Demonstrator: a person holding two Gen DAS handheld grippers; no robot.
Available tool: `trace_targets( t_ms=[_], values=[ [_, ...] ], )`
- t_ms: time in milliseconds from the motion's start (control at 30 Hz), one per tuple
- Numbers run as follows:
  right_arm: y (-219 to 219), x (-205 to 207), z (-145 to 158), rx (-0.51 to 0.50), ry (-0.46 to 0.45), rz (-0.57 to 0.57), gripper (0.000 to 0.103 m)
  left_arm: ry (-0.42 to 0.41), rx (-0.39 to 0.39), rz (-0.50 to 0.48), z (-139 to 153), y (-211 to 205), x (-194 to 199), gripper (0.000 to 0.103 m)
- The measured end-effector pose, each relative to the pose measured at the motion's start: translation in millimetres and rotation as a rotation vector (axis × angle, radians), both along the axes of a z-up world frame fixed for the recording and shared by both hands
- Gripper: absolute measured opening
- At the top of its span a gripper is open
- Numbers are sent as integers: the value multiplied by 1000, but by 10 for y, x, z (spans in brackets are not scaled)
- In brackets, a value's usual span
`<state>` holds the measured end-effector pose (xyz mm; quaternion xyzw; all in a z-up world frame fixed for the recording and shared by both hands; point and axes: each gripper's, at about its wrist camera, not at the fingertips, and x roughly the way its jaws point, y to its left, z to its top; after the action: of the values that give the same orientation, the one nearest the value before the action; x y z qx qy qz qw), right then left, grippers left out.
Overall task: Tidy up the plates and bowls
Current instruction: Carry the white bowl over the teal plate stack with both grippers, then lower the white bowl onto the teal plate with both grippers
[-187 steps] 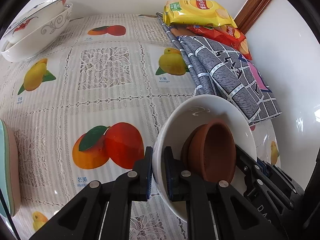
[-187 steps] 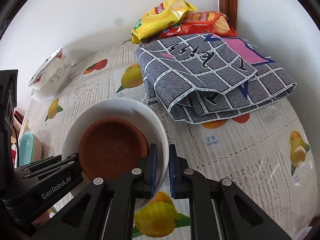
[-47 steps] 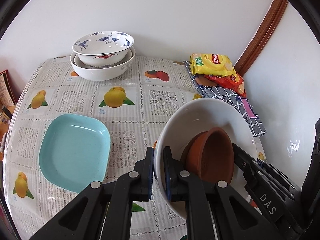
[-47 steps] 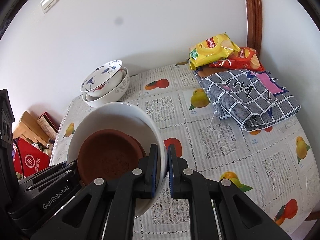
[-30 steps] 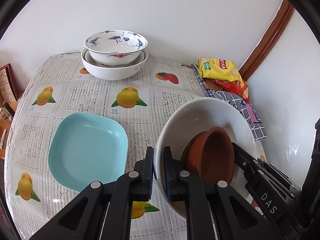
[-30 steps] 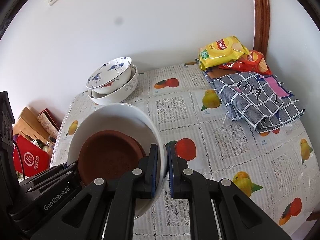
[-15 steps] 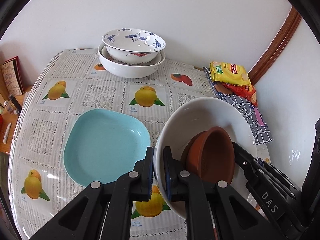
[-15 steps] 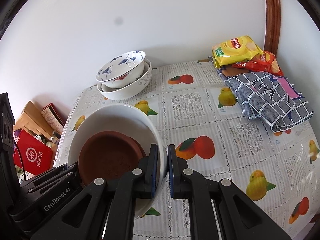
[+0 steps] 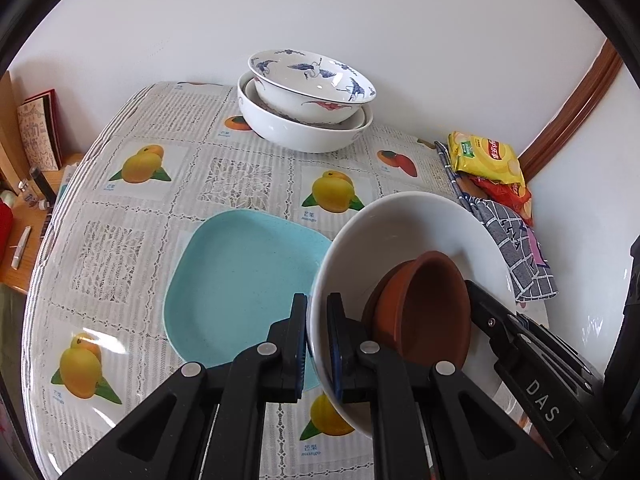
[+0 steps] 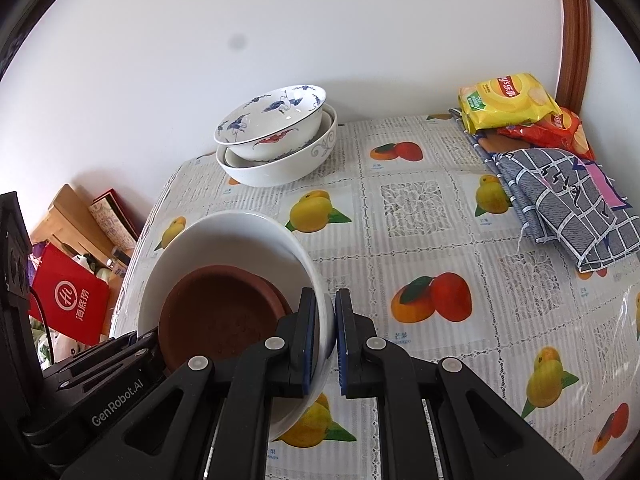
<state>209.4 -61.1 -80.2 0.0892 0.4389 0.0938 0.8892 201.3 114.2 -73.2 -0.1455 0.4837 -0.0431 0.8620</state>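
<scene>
Carrying step: I am gripping the round white ceramic bowl [image 9: 400, 232] with both hand-held grippers, left [image 9: 318, 344] and right [image 10: 325, 340], each clamped on its rim, and should be lowering it next onto the square turquoise plate [image 9: 240, 280] at centre-left of the frame.

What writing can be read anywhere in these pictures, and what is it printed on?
"DAS": on the right gripper body, seen from the left wrist view.
"GenRobot.AI": on the left gripper body, seen from the right wrist view.
"mango": under the fruit pictures on the tablecloth, below small Chinese characters.
Red box: white Chinese characters and a round logo.
Yellow chip bag: brand logo too blurred to read.
</scene>
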Motion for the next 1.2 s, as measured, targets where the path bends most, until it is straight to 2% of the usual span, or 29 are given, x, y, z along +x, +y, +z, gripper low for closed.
trace_targets(
  t_ms=[500, 1200],
  values=[
    [449, 163, -155, -23, 31, 70, 10, 37, -13, 69, -212, 405, 42, 10],
    [751, 367, -531, -29, 103, 132, 9, 101, 0, 119, -539, 675, 176, 10]
  ],
)
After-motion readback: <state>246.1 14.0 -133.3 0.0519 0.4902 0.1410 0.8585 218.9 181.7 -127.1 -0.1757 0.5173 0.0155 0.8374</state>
